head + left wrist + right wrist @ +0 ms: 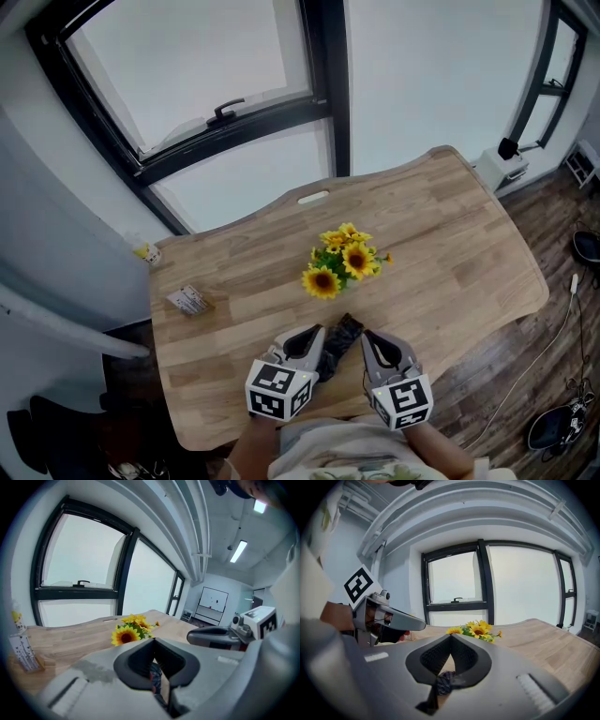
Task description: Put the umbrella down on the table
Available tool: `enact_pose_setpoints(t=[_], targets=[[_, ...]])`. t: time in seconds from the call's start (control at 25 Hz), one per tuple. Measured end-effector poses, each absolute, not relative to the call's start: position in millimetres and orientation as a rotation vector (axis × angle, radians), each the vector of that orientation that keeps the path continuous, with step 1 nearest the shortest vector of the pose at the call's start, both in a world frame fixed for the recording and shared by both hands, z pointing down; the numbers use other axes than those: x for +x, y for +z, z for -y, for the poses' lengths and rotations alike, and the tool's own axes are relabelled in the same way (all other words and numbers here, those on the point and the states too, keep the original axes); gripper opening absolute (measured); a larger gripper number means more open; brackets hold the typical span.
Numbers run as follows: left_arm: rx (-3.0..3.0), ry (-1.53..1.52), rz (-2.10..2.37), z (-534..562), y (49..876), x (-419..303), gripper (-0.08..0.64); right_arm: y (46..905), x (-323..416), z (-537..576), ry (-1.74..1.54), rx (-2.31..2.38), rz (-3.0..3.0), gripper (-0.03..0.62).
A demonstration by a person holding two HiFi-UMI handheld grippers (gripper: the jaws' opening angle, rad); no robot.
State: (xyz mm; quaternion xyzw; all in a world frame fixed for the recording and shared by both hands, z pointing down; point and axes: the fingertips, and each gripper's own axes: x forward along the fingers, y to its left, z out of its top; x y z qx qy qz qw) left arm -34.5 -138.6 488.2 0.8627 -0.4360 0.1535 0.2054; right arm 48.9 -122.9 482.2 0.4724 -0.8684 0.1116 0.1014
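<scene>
Tongs (left [317,336], right [367,339]) seemingly pinch umbrella [341,336]; sunflowers [342,259] ahead.

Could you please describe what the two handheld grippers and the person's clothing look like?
Both the left gripper and right gripper have grey bodies with tapered jaws lined by dark textured pads. Each carries a white cube printed with black square markers. The person wears a pale top.

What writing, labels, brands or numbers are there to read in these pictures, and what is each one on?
No text is readable anywhere.
The left marker cube and right marker cube: black-and-white square patterns, no letters.
The small packet on the table: print too small to read.
The whiteboard across the room: marks too small to read.
</scene>
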Motion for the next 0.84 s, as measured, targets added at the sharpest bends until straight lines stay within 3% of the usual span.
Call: enact_pose_setpoints(t=[0.84], targets=[[2.416,0.397,1.205,138,479,-26,0.005,475,43,124,0.318,1.358,2.587,-0.002]])
